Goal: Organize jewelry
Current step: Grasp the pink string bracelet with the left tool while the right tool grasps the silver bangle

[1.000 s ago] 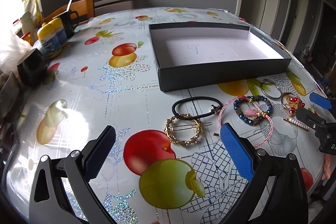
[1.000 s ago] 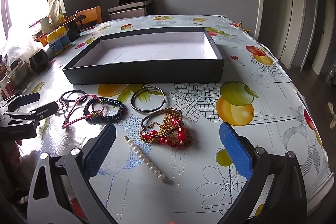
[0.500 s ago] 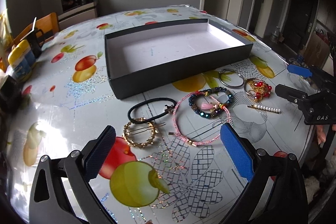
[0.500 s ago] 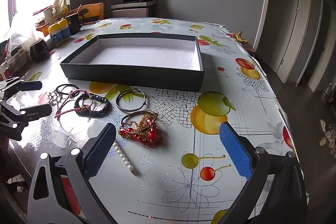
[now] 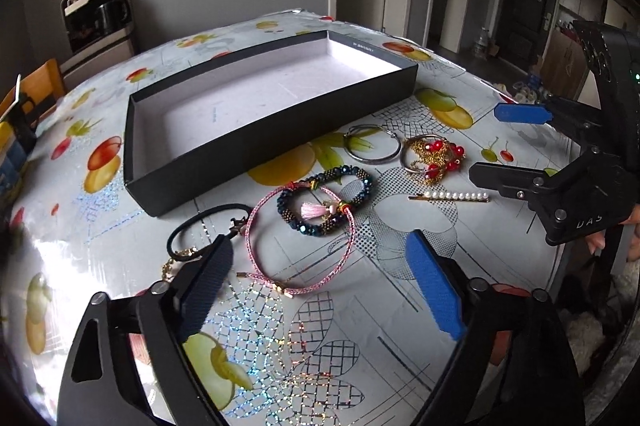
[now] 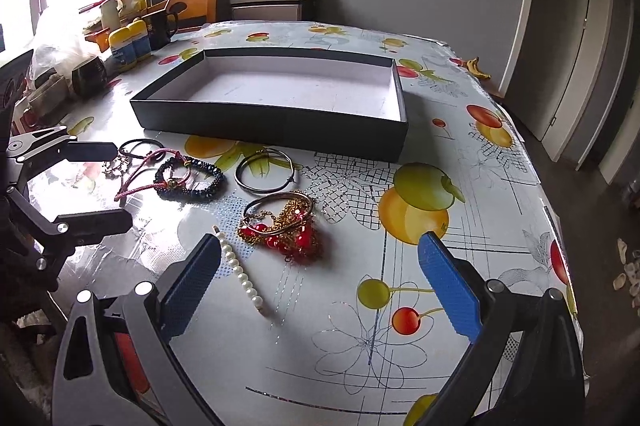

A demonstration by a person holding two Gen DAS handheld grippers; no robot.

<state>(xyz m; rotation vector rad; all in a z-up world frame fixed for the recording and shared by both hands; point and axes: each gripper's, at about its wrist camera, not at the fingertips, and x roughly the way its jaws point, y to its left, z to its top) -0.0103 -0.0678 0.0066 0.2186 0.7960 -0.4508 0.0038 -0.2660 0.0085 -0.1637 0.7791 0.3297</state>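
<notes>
Both grippers had swung rightward and dropped closer to the jewelry over the last second, which suggested the sorting was only at the approach stage: every piece lay on the tablecloth and the black box (image 6: 280,122) held nothing.

Nearest the left gripper (image 5: 324,286), whose jaws stood spread wide and pinched nothing, lay the pink cord bracelet (image 5: 298,246), with the black hair tie (image 5: 200,226) and a partly hidden gold piece just beside its left finger. Beyond sat the dark beaded bracelet (image 5: 324,202).

The right gripper (image 6: 320,274) was likewise wide open and empty, hovering over the pearl hair clip (image 6: 240,270), whose near end lay just beside its left finger; whether it touched was unclear. Just past that was the red-bead gold chain bangle (image 6: 284,226), then the silver hoop (image 6: 266,172). Farthest, the box rested near the table's middle, close behind the jewelry.
</notes>
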